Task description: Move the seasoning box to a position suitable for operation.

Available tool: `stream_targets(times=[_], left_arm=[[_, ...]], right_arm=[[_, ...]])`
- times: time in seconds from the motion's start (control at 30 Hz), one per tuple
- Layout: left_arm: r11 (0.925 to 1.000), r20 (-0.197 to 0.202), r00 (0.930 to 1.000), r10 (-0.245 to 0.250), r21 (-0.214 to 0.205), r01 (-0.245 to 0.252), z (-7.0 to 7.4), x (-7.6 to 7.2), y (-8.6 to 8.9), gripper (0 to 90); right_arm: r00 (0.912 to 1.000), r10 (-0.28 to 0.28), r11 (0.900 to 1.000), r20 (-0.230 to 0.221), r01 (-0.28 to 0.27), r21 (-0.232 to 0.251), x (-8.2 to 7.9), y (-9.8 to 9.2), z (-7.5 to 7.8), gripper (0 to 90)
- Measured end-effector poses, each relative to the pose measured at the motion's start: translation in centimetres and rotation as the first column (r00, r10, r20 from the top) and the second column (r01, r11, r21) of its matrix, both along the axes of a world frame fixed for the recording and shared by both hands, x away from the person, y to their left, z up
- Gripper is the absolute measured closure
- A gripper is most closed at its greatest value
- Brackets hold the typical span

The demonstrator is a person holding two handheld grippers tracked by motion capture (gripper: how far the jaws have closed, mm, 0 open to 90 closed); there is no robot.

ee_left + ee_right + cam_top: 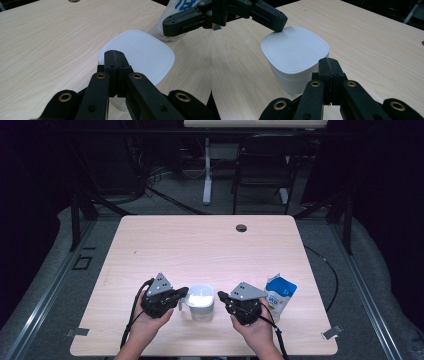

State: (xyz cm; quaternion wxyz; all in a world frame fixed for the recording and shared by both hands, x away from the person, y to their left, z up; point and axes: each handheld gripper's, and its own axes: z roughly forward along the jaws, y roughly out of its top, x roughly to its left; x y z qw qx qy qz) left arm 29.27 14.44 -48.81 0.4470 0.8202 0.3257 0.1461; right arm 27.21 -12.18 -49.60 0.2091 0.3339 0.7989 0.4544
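High view first: we hold a gripper in each hand at the near edge of the table [150, 240], and a white tub [201, 302] with its lid on stands between them. A blue-and-white pouch [280, 296] stands upright just beyond our right hand.

Our left gripper [183, 293] has its jaws clenched on nothing, and its tip rests on, or just over, the near-left edge of the lid [140, 53]; the right gripper view shows that tip at the lid's rim. Our right gripper [223, 296] is also clenched and empty, its tip just beside the tub's right wall. Whether it touches the wall we cannot tell.

What worries us is the tub's footing. It looks light, the wood is smooth, and neither gripper is actually grasping it. If we press down off-centre with the left tip, the tub could tilt towards us or skid away. If we push sideways with the right tip, low or hard, it could slide left out from under the left tip, or tip over.

With both pairs of jaws shut, we cannot take the lid or the body without opening first. Opening this close may knock the tub, since the jaws spread outward against it.

The pouch is the other risk: it stands near our right hand and the trailing cable, so a backward swing of that hand could topple it.
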Motion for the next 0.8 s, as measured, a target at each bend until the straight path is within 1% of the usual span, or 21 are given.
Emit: stream_targets(times=[0.1, 0.2, 0.23, 0.37, 0.4, 0.8], left_arm=[[1.0000, 0.001, 1.0000, 0.003, 0.001, -0.003, 0.0, 0.0, 0.0, 90.0], [1.0000, -0.003, 1.0000, 0.005, -0.006, -0.005, 0.0, 0.0, 0.0, 90.0], [1.0000, -0.004, 1.0000, 0.005, -0.006, -0.005, 0.0, 0.0, 0.0, 90.0], [1.0000, -0.003, 1.0000, 0.004, -0.005, -0.004, 0.0, -0.1, 0.0, 90.0], [0.9999, -0.005, 1.0000, 0.006, -0.009, -0.006, 0.0, -0.1, 0.0, 90.0], [0.9999, -0.002, 1.0000, 0.008, -0.011, -0.008, -0.1, -0.1, 0.0, 90.0]], right_arm=[[0.9999, 0.008, 0.9999, -0.011, -0.008, 0.009, 0.0, 0.1, -0.1, 90.0], [0.9999, 0.008, 1.0000, -0.015, -0.008, -0.001, 0.0, 0.2, -0.3, 90.0], [0.9997, 0.009, 0.9999, -0.022, -0.009, -0.011, 0.1, 0.3, -0.5, 90.0], [0.9994, 0.011, 0.9998, -0.034, -0.011, -0.014, 0.1, 0.4, -0.8, 90.0], [0.9991, 0.013, 0.9997, -0.040, -0.013, -0.022, 0.1, 0.5, -0.9, 90.0], [0.9979, 0.024, 0.9993, -0.060, -0.026, -0.027, 0.2, 0.6, -1.3, 90.0]])
